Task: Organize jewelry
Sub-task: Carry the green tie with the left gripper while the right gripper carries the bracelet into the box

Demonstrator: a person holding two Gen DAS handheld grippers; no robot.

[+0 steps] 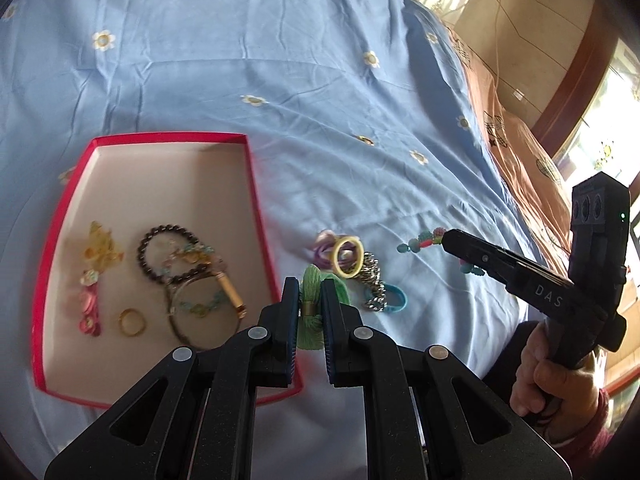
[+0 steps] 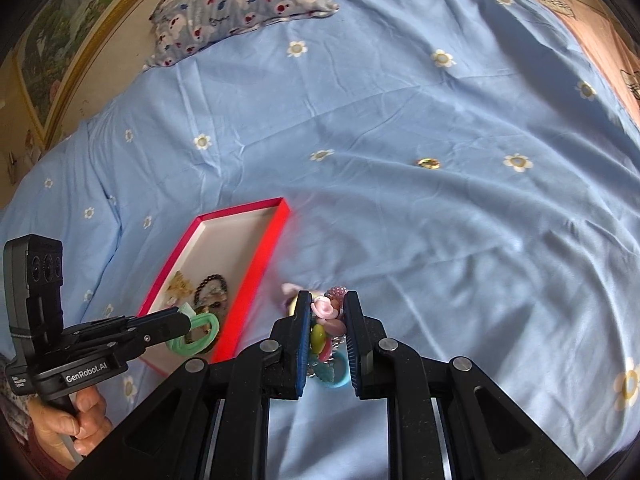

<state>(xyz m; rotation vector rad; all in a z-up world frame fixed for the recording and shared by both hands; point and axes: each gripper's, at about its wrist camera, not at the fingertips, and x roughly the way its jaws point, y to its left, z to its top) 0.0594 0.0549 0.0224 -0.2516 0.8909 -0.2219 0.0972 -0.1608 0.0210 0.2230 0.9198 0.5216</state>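
Both grippers worked over a blue flowered bedsheet point(image 1: 320, 80). The left gripper point(image 1: 311, 300) had its jaws clamped on a green thread bracelet point(image 1: 314, 300) with a small brass band, held at the near right corner of the red box lid point(image 1: 256, 208), probably on its way in. That shallow white-lined tray lay to the left and already held a dark bead bracelet point(image 1: 160, 252), a gold ring point(image 1: 131, 322), a yellow charm piece point(image 1: 100, 250), a pink flower strand point(image 1: 90, 308) and a bangle with a gold clasp point(image 1: 228, 294); it appeared to serve as the collecting place. The right gripper point(image 2: 329, 320) had its jaws closed on a beaded bracelet of mixed candy-coloured beads point(image 2: 323, 322), pink flower bead uppermost, the strand hanging from the tips clear of the sheet in the left wrist view. Just right of the tray a small loose pile remained on the sheet: a yellow hair tie point(image 1: 348, 258) over purple ones, a silver chain point(image 1: 374, 280), a turquoise band point(image 1: 396, 298). Farther off, alone on the sheet, lay a small gold oval piece point(image 2: 429, 163). A patterned pillow point(image 2: 244, 8) sat at the far end. Sorting looked roughly half done.
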